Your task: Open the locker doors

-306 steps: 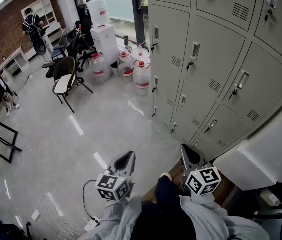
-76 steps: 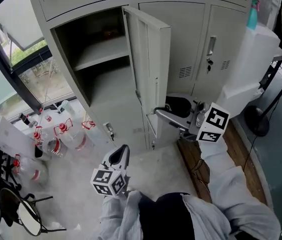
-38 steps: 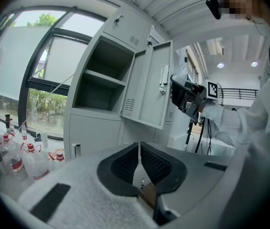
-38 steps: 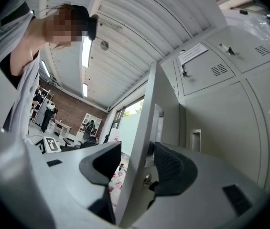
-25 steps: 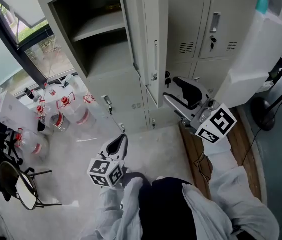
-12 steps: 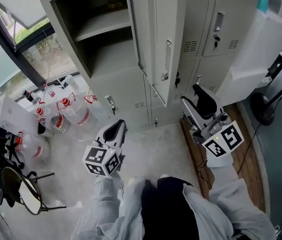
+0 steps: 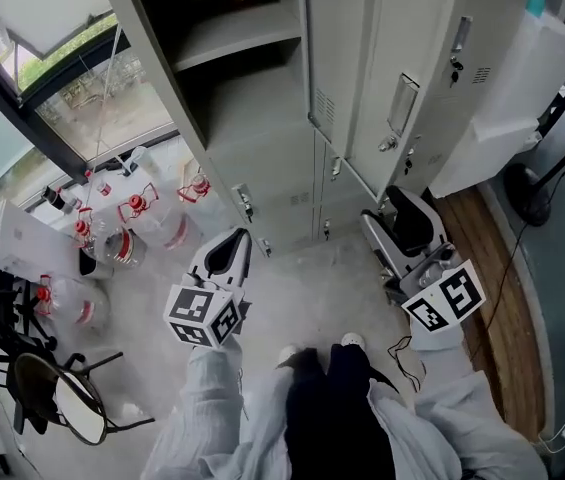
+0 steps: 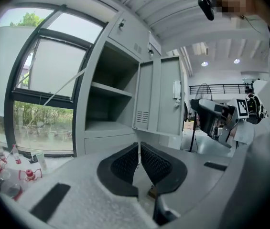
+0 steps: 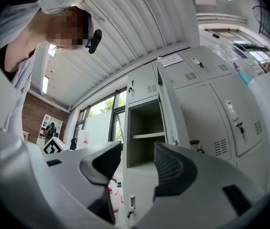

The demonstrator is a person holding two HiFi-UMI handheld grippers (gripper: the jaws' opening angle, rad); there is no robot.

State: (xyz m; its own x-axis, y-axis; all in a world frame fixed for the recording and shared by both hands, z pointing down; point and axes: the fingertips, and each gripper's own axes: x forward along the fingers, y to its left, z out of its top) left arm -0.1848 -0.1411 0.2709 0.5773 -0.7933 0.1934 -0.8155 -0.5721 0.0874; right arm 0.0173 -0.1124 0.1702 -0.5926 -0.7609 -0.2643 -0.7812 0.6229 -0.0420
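The grey locker bank fills the top of the head view. One compartment stands open with a shelf inside, and its door is swung wide to the right. My right gripper is open below the door's lower edge, clear of it, with nothing between its fingers. My left gripper is shut and empty, over the floor in front of the lower lockers. In the left gripper view the left gripper faces the open compartment. In the right gripper view the right gripper frames that compartment.
Water jugs with red caps stand on the floor left of the lockers, under a window. A chair is at the lower left. A white unit stands right of the lockers, beside wooden boards.
The door has swung further open to the right. My right gripper has drawn back and down from the door's lower edge. My left gripper has drifted slightly up.
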